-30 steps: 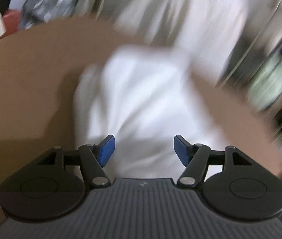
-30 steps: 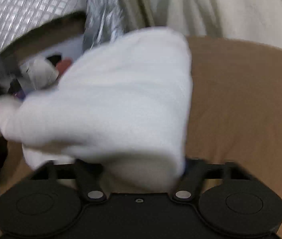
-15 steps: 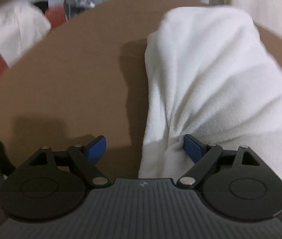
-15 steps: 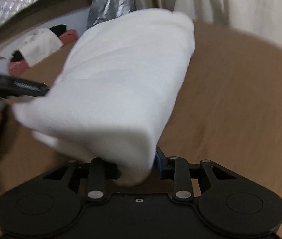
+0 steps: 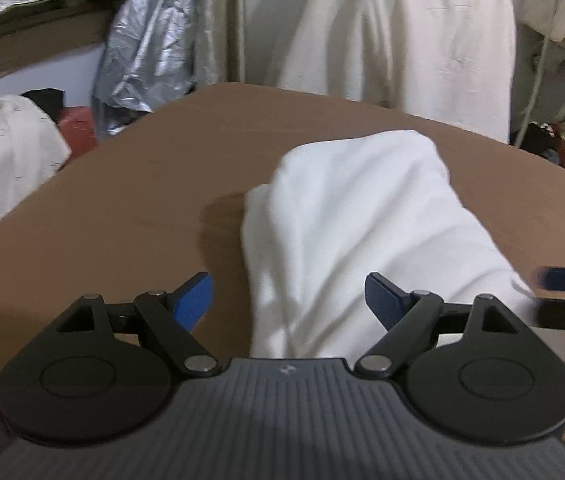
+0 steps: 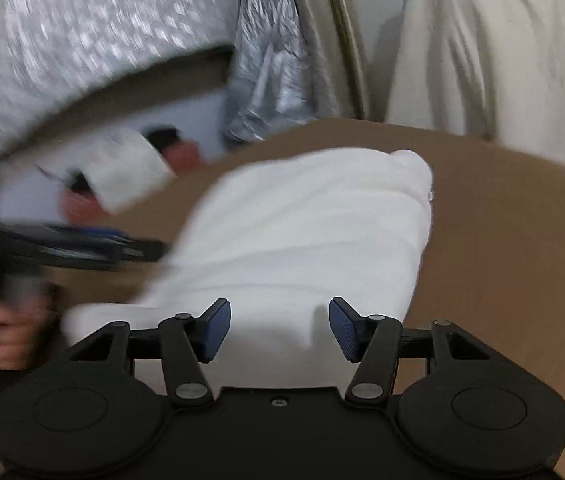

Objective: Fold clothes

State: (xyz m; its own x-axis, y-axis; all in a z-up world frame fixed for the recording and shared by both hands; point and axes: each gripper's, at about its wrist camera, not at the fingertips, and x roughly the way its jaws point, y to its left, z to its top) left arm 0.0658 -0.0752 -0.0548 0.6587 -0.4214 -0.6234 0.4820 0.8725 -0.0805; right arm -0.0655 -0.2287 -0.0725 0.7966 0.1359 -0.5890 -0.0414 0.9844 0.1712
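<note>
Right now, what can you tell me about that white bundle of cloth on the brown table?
The white garment looks like soft, fleecy fabric, folded into a thick, rounded, creased bundle. It lies on the brown table, long side running away from both cameras. Both the left gripper and the right gripper are open at its near end, and neither pinches it. Nothing else touches it that I can see.

Brown tabletop [image 5: 130, 200], silver quilted sheeting [image 6: 82, 32] — cream garments [image 5: 402, 32] hanging behind

Brown table [image 5: 130, 200], cream coat [image 5: 402, 40] hanging behind, silver quilted cover [image 6: 274, 60], red cushion [image 5: 78, 128]
</note>
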